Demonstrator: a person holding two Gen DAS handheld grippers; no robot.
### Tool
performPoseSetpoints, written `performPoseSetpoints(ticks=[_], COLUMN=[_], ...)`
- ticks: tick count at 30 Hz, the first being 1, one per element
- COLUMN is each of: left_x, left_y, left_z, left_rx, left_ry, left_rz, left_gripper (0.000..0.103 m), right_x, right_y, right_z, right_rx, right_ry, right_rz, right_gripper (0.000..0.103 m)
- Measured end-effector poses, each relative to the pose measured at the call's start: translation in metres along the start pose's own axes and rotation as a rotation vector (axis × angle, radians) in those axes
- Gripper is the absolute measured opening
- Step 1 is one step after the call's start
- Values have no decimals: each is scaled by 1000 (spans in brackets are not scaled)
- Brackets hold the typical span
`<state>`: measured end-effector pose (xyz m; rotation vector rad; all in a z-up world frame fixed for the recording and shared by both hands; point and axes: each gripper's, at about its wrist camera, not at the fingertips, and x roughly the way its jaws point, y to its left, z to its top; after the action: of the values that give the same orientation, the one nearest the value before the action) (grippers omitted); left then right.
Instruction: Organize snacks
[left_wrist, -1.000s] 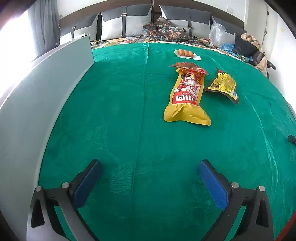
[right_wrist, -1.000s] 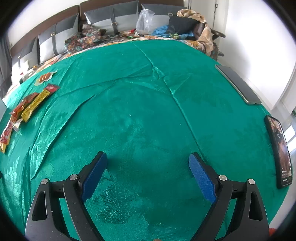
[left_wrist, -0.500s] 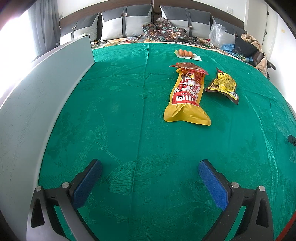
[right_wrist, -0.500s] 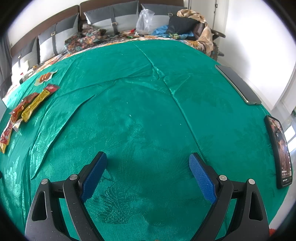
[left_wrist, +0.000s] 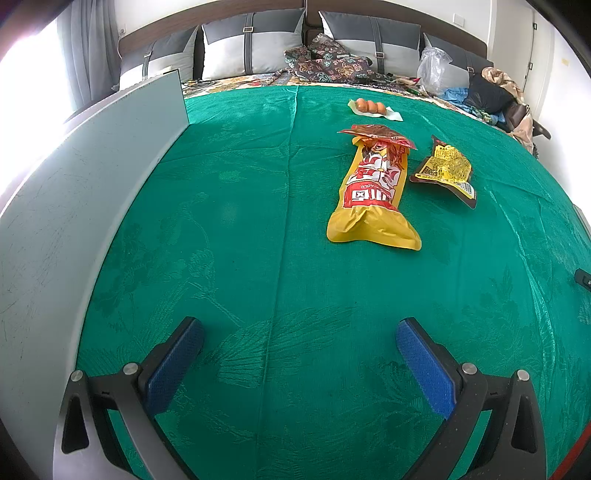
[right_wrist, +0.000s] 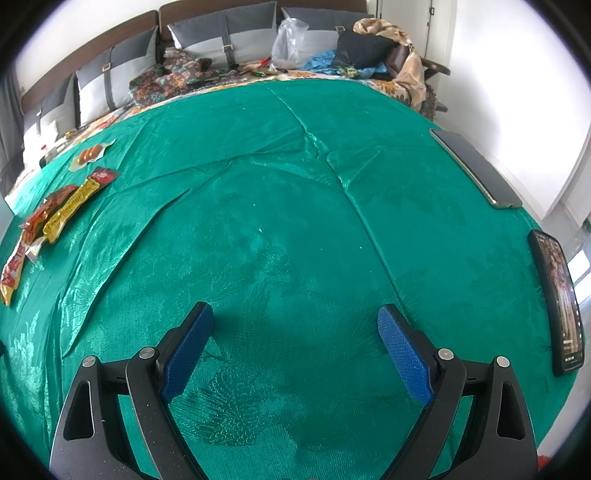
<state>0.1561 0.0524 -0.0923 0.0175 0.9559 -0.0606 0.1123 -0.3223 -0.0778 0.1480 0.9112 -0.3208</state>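
A long yellow and red snack bag (left_wrist: 373, 192) lies on the green cloth (left_wrist: 236, 229), ahead and right of my open, empty left gripper (left_wrist: 299, 336). A smaller yellow and dark packet (left_wrist: 445, 170) lies just right of it. A clear pack of small brown sausages (left_wrist: 371, 107) lies farther back. In the right wrist view the same snacks sit at the far left: the long bag (right_wrist: 18, 258), the yellow packet (right_wrist: 72, 205), the sausage pack (right_wrist: 90, 153). My right gripper (right_wrist: 295, 325) is open and empty over bare cloth.
A grey upright panel (left_wrist: 85, 192) borders the cloth on the left. Two phones (right_wrist: 474, 168) (right_wrist: 557, 299) lie at the right edge. Pillows (left_wrist: 251, 44), a plastic bag (right_wrist: 290, 40) and clothes are piled at the back.
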Motion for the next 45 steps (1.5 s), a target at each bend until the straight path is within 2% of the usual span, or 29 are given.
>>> performPoseSetpoints(ticks=[39,41,42,44,45], left_x=[-1,1,0,-4,-4], left_y=[0,-2,-3,-9,-19], left_z=[0,8,17,32,47], left_rx=[4,25,32,60,110], left_ry=[7,58,73,54,36], left_rz=[-4,-44,-96,-122,-110], left_gripper=[103,102,102,102,102], right_x=[0,0,0,0,0], right_y=[0,0,0,0,0], right_z=[-1,-1,-1,-1,-1], right_rx=[0,0,0,0,0], right_ry=[0,0,0,0,-1], right_rz=[1,2,1,2,1], right_gripper=[93,93,93,93,93])
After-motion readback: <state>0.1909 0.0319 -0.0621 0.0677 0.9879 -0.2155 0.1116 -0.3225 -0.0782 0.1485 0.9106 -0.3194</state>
